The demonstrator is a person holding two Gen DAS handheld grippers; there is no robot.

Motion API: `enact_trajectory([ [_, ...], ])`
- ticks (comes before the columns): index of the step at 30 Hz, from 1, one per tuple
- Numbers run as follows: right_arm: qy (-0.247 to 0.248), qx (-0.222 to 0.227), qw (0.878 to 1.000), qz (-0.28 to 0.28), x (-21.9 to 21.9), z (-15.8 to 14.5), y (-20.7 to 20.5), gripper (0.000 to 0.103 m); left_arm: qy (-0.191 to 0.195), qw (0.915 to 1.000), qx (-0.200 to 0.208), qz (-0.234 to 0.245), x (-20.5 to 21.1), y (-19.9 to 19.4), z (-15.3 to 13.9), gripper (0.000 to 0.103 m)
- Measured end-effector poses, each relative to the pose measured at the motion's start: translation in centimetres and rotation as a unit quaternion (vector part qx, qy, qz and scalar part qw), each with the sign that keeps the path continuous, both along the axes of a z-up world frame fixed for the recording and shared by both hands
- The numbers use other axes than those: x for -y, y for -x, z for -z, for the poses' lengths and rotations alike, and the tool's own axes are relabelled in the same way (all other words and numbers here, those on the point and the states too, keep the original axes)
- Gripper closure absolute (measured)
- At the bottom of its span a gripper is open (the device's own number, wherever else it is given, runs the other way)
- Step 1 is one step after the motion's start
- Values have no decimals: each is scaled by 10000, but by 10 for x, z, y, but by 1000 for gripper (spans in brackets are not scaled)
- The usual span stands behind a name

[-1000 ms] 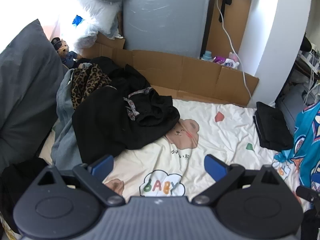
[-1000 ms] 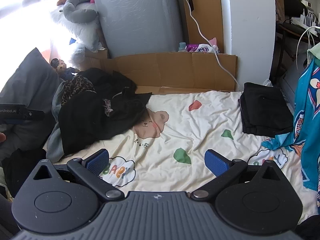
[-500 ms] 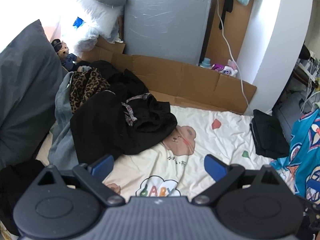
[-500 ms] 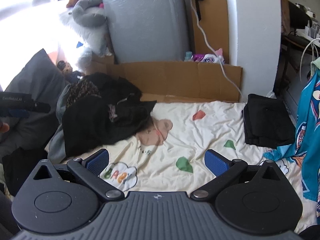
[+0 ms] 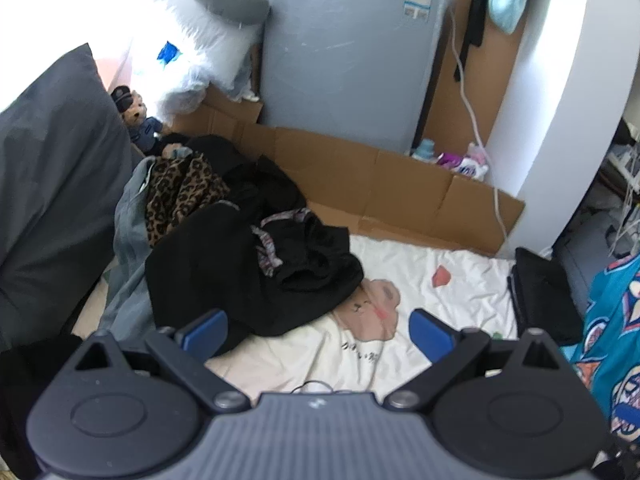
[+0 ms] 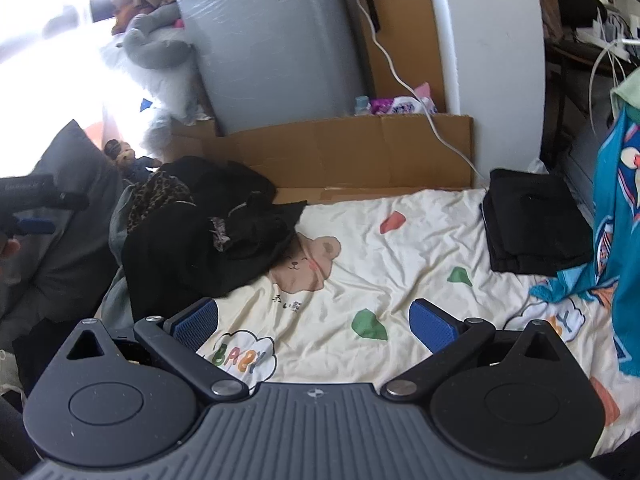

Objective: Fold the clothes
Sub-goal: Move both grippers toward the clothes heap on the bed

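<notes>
A heap of unfolded clothes [image 5: 248, 264] [image 6: 200, 240], mostly black with a leopard-print piece [image 5: 176, 196], lies on the left of a cream printed bed sheet [image 5: 440, 304] [image 6: 400, 280]. A folded black garment [image 5: 540, 292] [image 6: 528, 232] rests at the sheet's right side. My left gripper [image 5: 316, 330] hovers open above the heap's near edge, holding nothing. Over the middle of the sheet my right gripper [image 6: 314, 320] is open and empty too. The left gripper's tip [image 6: 28, 208] shows at the far left of the right wrist view.
A bright blue printed cloth [image 5: 608, 340] [image 6: 616, 216] hangs at the right edge. A cardboard wall [image 5: 360, 184] [image 6: 340, 152] and a grey wrapped appliance [image 5: 344, 52] stand behind the bed. A dark pillow [image 5: 52, 184] and plush toys [image 5: 140, 120] sit at the left.
Both grippers moved forward and left toward the heap, which now looms larger. The left view has risen and turned toward the clothes. Both stay open.
</notes>
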State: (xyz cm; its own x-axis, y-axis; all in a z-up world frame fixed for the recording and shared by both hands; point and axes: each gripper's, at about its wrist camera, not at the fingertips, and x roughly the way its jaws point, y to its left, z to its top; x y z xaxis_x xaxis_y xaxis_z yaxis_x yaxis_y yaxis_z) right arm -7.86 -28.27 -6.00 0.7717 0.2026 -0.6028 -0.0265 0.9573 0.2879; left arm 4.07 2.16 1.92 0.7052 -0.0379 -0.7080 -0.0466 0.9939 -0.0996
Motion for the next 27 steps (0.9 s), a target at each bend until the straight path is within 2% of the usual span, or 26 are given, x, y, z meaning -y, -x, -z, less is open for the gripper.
enact_trajectory([
  [4, -77, -48, 9999, 141, 4, 7, -6, 0, -115, 9999, -28, -56, -5, -8, 7, 4],
  [11, -43, 146, 9996, 242, 1, 17, -13, 0, -145, 9999, 65, -16, -14, -18, 17, 4],
  [17, -107, 64, 9997, 233, -5, 34, -29, 0, -205, 9997, 48, 116, -13, -24, 29, 5],
  [27, -215, -111, 9990, 364, -17, 67, -50, 0, -96, 9999, -13, 103, -23, -38, 38, 6],
])
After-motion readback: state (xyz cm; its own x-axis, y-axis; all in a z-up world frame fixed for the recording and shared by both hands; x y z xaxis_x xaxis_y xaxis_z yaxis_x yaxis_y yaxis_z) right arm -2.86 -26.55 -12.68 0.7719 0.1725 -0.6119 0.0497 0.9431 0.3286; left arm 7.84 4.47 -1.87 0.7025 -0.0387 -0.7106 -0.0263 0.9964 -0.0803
